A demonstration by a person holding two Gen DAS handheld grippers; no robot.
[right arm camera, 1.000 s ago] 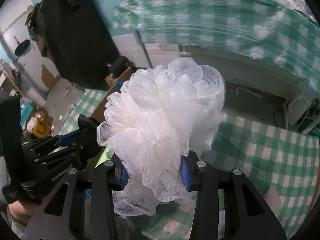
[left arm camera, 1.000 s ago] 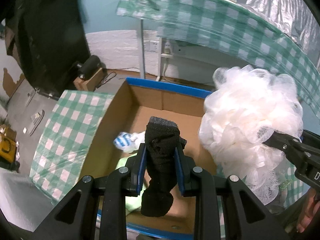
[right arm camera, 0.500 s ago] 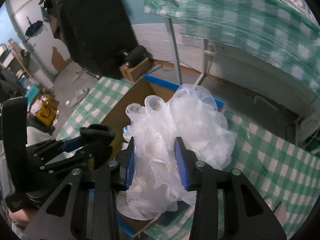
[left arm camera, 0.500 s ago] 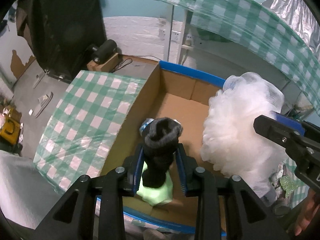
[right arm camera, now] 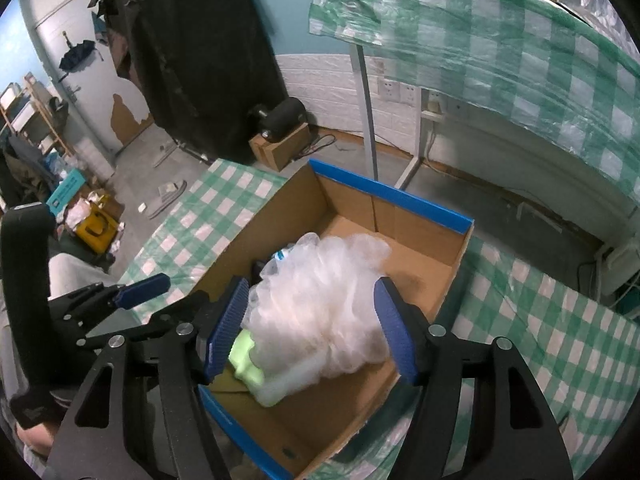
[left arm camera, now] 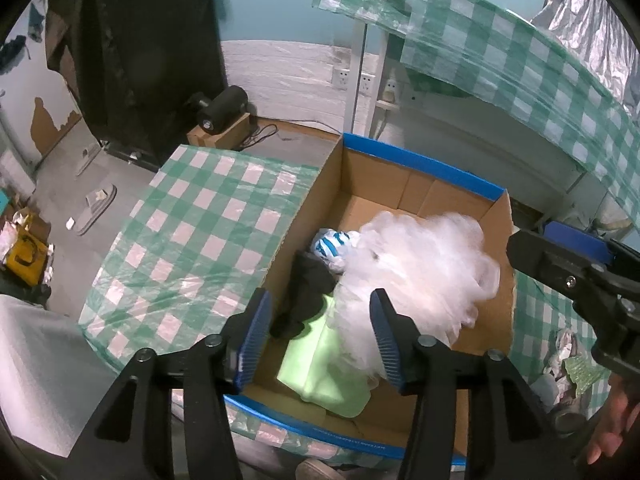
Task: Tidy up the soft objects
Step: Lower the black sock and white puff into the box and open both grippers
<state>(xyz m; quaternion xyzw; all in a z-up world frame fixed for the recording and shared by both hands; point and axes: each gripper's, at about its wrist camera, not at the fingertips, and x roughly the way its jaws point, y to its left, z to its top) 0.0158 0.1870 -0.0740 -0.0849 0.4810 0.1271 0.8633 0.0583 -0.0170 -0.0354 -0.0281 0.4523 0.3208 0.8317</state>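
Note:
An open cardboard box with blue rims (left arm camera: 420, 166) (right arm camera: 388, 196) stands on the green checked tablecloth. Inside lie a white mesh bath pouf (left arm camera: 420, 264) (right arm camera: 320, 300), a black sock (left arm camera: 308, 292), a light green cloth (left arm camera: 328, 368) (right arm camera: 248, 352) and a blue-striped white item (left arm camera: 332, 242). The pouf looks blurred, as if falling. My left gripper (left arm camera: 318, 338) is open and empty above the box's near edge. My right gripper (right arm camera: 310, 330) is open and empty above the pouf; it also shows at the right of the left wrist view (left arm camera: 572, 280).
The checked table (left arm camera: 200, 232) extends left of the box. A second covered table (right arm camera: 500, 40) stands behind. Crumpled items (left arm camera: 568, 360) lie on the cloth at the right. A black speaker on a small box (right arm camera: 280, 128) sits on the floor.
Both grippers opened. The black sock dropped from the left gripper into the box, and the white pouf dropped from the right gripper into the box.

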